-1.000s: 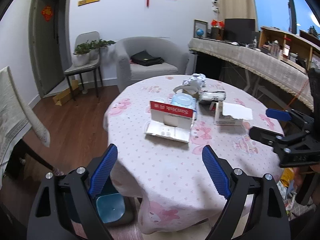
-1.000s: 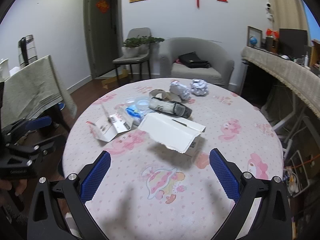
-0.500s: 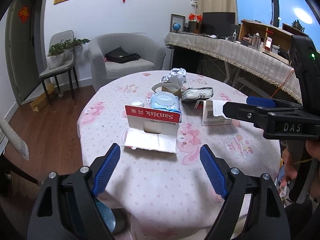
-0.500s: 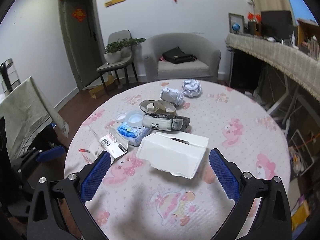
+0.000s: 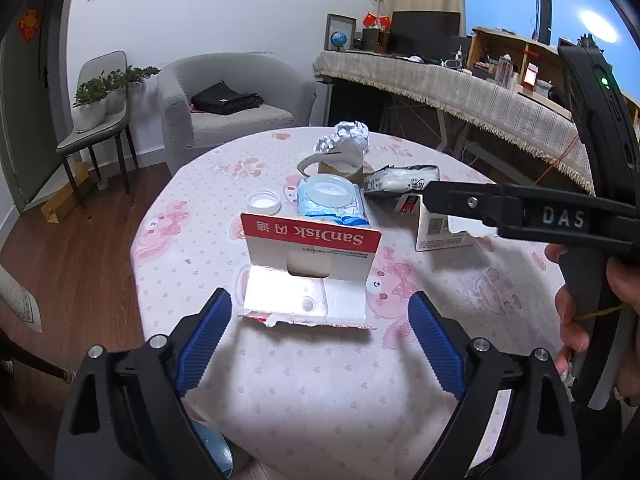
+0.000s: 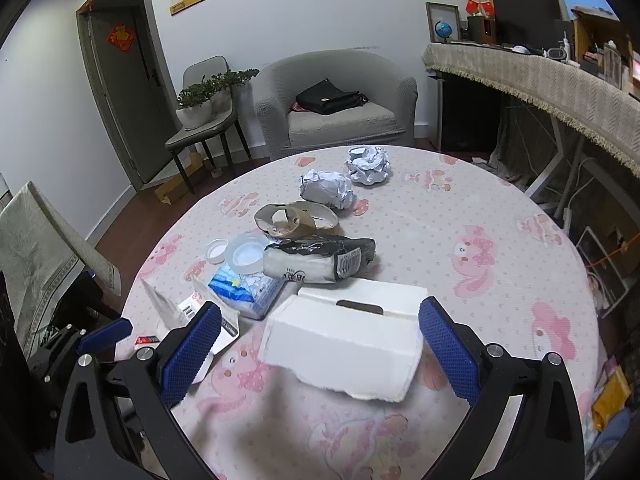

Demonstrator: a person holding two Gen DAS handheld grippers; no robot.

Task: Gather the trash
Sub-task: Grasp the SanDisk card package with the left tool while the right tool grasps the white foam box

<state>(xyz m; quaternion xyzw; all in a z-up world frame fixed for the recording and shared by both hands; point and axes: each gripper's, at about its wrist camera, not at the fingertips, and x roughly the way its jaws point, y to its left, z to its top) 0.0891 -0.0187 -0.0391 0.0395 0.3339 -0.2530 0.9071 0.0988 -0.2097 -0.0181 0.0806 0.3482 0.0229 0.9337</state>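
Note:
A round table with a pink-print cloth (image 5: pixel 320 392) holds the trash. A torn red-and-white SanDisk card pack (image 5: pixel 308 272) stands just ahead of my left gripper (image 5: pixel 320 320), whose jaws are opening with nothing pressed between them. A torn white box (image 6: pixel 344 336) lies between the jaws of my right gripper (image 6: pixel 320 318), which is open with its pads off the box. Behind it lie a black-and-white packet (image 6: pixel 316 260), a blue wipes pack (image 6: pixel 244 288), a brown tape ring (image 6: pixel 296 220) and two crumpled paper balls (image 6: pixel 326 188). My left gripper's blue fingertip (image 6: pixel 104 330) shows at lower left.
Two plastic lids (image 6: pixel 248 254) lie by the wipes pack. A grey armchair (image 6: pixel 336 104) with a black bag and a chair with a potted plant (image 6: pixel 200 104) stand behind the table. A draped counter (image 6: pixel 540 76) runs along the right. A blue bin (image 5: pixel 212 452) sits under the near table edge.
Both grippers have come in closer over the table. The card pack now sits just ahead of the left jaws, and the white box lies between the right jaws.

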